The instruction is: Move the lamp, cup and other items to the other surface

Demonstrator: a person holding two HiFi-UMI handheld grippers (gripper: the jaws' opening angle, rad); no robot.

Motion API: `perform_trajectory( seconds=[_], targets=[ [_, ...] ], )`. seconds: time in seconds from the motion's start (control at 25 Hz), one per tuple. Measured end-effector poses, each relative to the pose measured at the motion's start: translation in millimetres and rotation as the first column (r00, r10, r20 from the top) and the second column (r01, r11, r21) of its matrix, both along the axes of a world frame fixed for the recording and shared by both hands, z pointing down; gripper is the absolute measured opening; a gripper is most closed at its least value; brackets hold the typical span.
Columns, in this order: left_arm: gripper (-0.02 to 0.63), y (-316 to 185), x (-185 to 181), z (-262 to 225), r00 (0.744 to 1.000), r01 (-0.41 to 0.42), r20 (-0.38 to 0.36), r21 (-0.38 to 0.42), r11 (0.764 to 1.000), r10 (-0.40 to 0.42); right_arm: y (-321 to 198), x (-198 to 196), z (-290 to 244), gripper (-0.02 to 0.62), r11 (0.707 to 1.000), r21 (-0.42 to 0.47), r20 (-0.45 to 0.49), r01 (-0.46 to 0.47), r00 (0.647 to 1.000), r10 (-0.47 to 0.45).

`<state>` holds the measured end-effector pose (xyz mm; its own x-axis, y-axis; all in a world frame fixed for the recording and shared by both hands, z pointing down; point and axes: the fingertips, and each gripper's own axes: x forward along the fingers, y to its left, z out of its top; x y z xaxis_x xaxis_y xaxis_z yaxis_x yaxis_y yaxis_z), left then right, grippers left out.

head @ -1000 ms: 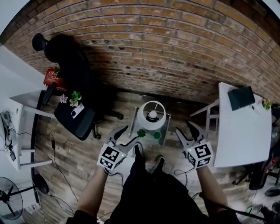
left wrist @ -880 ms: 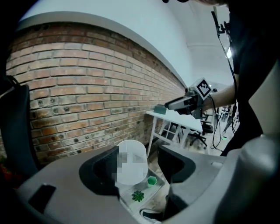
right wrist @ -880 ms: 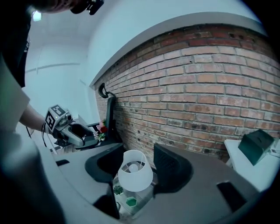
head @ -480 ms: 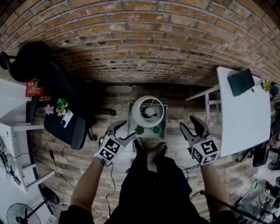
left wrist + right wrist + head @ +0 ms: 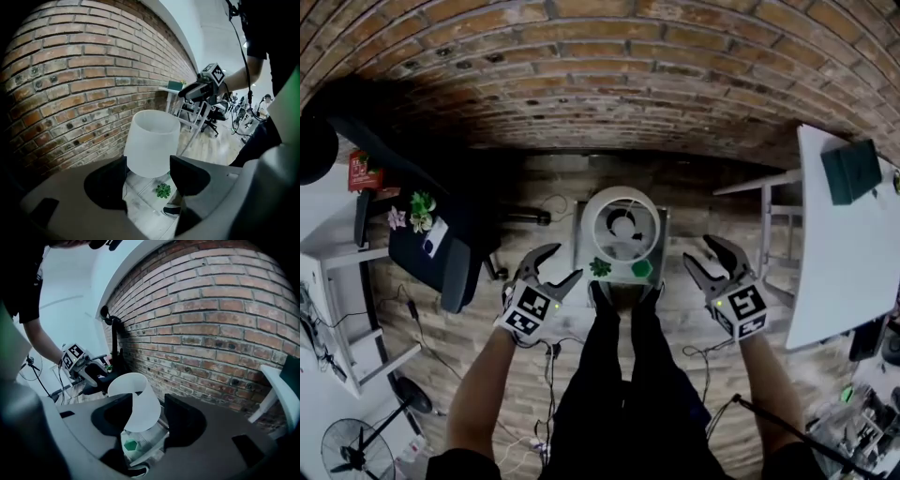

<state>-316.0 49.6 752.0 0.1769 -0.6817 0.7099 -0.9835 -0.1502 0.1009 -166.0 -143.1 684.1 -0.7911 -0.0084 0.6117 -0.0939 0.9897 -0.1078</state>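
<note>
A lamp with a white shade [image 5: 623, 225] stands on a small low table [image 5: 579, 246] in front of the brick wall. At the table's near edge sit a small green plant [image 5: 600, 268] and a green cup [image 5: 642, 270]. My left gripper [image 5: 563, 263] hangs open just left of the table, with nothing between its jaws. My right gripper [image 5: 698, 251] is open and empty to the table's right. In the left gripper view the shade [image 5: 151, 143] and plant [image 5: 163, 190] lie ahead, beyond the jaws. The right gripper view shows the shade [image 5: 136, 401] and the cup [image 5: 131, 445].
A white table [image 5: 853, 272] with a dark green book [image 5: 853, 172] stands at the right. A black chair [image 5: 441, 262] holding small plants [image 5: 420, 208] is at the left, next to a white desk [image 5: 328, 281]. My legs and shoes stand against the low table. Cables cross the wood floor.
Both grippers have dropped lower and now flank the low table. The camera has tilted further down, so the lamp sits more centred and larger.
</note>
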Motion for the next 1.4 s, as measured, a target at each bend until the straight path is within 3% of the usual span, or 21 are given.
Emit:
perform_trajectory(
  seconds=[0.24, 0.48, 0.68, 0.88, 1.04, 1.28, 1.4],
  targets=[
    [0.282, -3.7, -7.6, 44.1, 0.999, 0.025, -0.041, -0.028, 0.999, -0.026, -3.2, -7.9, 52.2, 0.225, 0.996, -0.021, -0.071, 0.086, 0.994, -0.087],
    [0.284, 2.6, -11.9, 106.6, 0.995, -0.091, 0.02, -0.14, 0.986, 0.095, 4.0, -6.6, 122.9, 0.232, 0.968, 0.008, -0.167, 0.252, 0.955, -0.247],
    [0.285, -7.5, -13.4, 138.4, 0.988, -0.152, 0.015, -0.168, 0.974, 0.156, 7.4, -10.5, 166.8, 0.245, 0.935, -0.007, -0.221, 0.354, 0.912, -0.346],
    [0.305, -10.6, -14.5, 177.8, 0.963, -0.257, 0.011, -0.249, 0.934, 0.268, 10.2, -9.8, 219.8, 0.258, 0.875, -0.016, -0.292, 0.484, 0.835, -0.467],
    [0.314, -16.3, -16.9, 199.6, 0.955, -0.285, 0.001, -0.293, 0.913, 0.298, 11.5, -10.0, 246.1, 0.273, 0.842, -0.045, -0.332, 0.538, 0.787, -0.521],
    [0.317, -28.0, -12.9, 220.8, 0.919, -0.358, 0.057, -0.294, 0.886, 0.39, 11.6, -23.6, 271.2, 0.296, 0.745, 0.012, -0.375, 0.666, 0.694, -0.615],
    [0.319, -35.4, -13.1, 226.0, 0.916, -0.366, 0.063, -0.274, 0.89, 0.396, 17.0, -30.8, 281.6, 0.324, 0.713, 0.01, -0.374, 0.702, 0.663, -0.648]
  ],
)
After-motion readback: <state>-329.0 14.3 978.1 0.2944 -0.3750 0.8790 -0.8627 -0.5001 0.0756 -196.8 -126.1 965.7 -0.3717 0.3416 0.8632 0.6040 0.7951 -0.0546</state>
